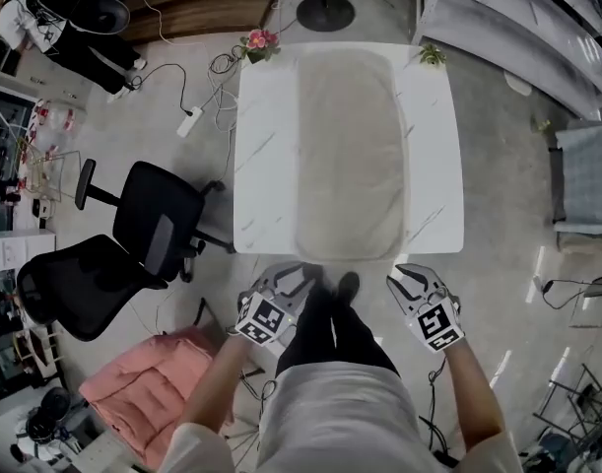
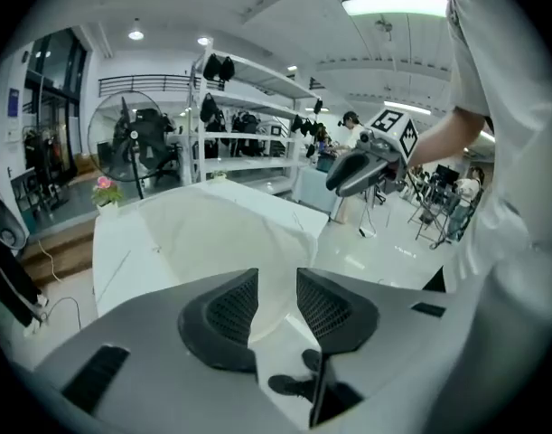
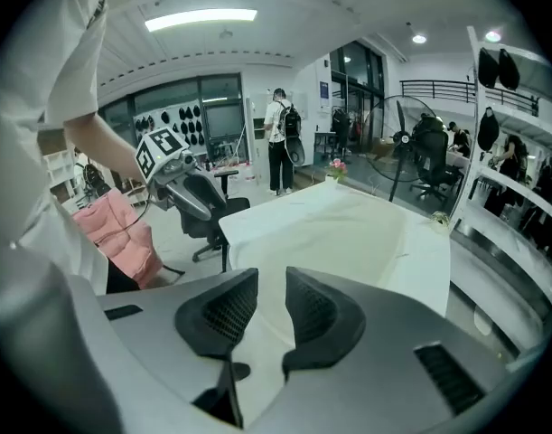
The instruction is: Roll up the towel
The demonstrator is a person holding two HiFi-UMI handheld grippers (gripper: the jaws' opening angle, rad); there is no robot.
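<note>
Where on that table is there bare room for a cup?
Two bare strips of table flank the towel, one along each long side. The far corners are crowded: pink flowers on the left, a small green plant on the right.

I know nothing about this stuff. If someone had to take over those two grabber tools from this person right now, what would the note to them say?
Left gripper: jaws apart, nothing between them, held just short of the table's near edge.
Right gripper: the same, jaws apart and empty, level with the left one.
Towel: lies flat and fully spread, lengthwise down the middle of the white table, its near end at the edge closest to the grippers.
Done: nothing; no part of the towel is rolled or lifted.
Left: probably take the near end with both grippers, one toward each corner, and roll it away toward the far end.
</note>
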